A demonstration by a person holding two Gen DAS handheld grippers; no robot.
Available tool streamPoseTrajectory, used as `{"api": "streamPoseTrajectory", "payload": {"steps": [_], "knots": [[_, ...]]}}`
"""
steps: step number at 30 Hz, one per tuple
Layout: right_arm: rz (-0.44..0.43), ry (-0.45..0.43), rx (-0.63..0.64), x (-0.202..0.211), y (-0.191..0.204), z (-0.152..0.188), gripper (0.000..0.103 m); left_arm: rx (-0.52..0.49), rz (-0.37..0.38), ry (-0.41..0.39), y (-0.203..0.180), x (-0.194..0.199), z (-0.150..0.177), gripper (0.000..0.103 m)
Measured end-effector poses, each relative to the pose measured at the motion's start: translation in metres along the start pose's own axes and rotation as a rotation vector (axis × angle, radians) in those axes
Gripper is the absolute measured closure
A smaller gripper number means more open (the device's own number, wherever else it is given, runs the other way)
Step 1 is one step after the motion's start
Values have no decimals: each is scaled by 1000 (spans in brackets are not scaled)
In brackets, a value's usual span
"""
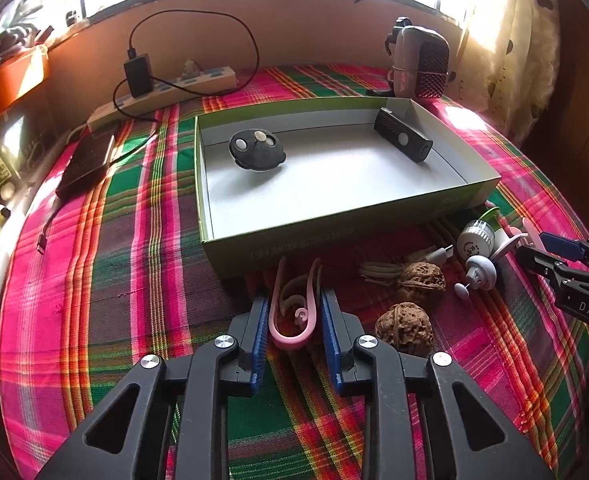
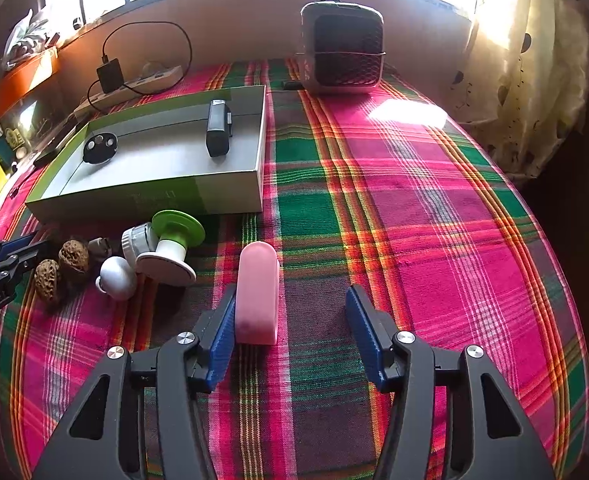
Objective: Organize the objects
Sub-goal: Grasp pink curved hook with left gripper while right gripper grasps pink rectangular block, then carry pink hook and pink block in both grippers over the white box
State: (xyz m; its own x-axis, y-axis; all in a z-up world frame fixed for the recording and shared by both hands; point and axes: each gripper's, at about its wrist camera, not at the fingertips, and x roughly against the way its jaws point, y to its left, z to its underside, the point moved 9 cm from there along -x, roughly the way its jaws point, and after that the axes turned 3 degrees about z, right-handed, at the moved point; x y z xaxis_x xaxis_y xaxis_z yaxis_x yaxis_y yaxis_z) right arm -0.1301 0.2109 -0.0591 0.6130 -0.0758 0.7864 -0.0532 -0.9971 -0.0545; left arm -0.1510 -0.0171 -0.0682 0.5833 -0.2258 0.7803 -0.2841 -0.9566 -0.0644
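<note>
A green cardboard box [image 1: 294,240] [image 2: 134,200] on the plaid cloth holds a round black remote [image 1: 256,150] [image 2: 100,147] and a black rectangular device [image 1: 404,140] [image 2: 217,128]. My left gripper [image 1: 294,308] is open, its fingers on either side of a pink U-shaped clip [image 1: 292,312] lying in front of the box. My right gripper [image 2: 290,304] is open; a pink block [image 2: 257,292] stands against its left finger [image 2: 224,320]. Two walnuts [image 1: 408,304] [image 2: 64,268], a white knob [image 1: 479,270] [image 2: 116,272], a green-and-white spool [image 2: 172,246] and a white cable [image 1: 410,264] lie between the grippers.
A power strip [image 1: 166,94] with a black charger and cable lies along the back wall. A dark flat device [image 1: 88,162] sits left of the box. A small fan heater [image 2: 344,50] [image 1: 422,62] stands at the back. A curtain [image 2: 526,80] hangs right.
</note>
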Motion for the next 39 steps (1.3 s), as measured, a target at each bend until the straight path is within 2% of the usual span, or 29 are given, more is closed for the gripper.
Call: {"api": "streamPoseTrajectory", "payload": {"steps": [4,9,11,39], "knots": [[-8,-5,6,2,4,1,63,0,-7,0,0,1,0,81],[-14,-10,14,3,6,1,81,0,-14,-2,1,2,1,81],[-14,-11,14,4,6,1,84,-1,-13,-2,1,1,1,81],[-18,-11,15,4,6,1,84,3,-22,-10,3,8,2,82]]}}
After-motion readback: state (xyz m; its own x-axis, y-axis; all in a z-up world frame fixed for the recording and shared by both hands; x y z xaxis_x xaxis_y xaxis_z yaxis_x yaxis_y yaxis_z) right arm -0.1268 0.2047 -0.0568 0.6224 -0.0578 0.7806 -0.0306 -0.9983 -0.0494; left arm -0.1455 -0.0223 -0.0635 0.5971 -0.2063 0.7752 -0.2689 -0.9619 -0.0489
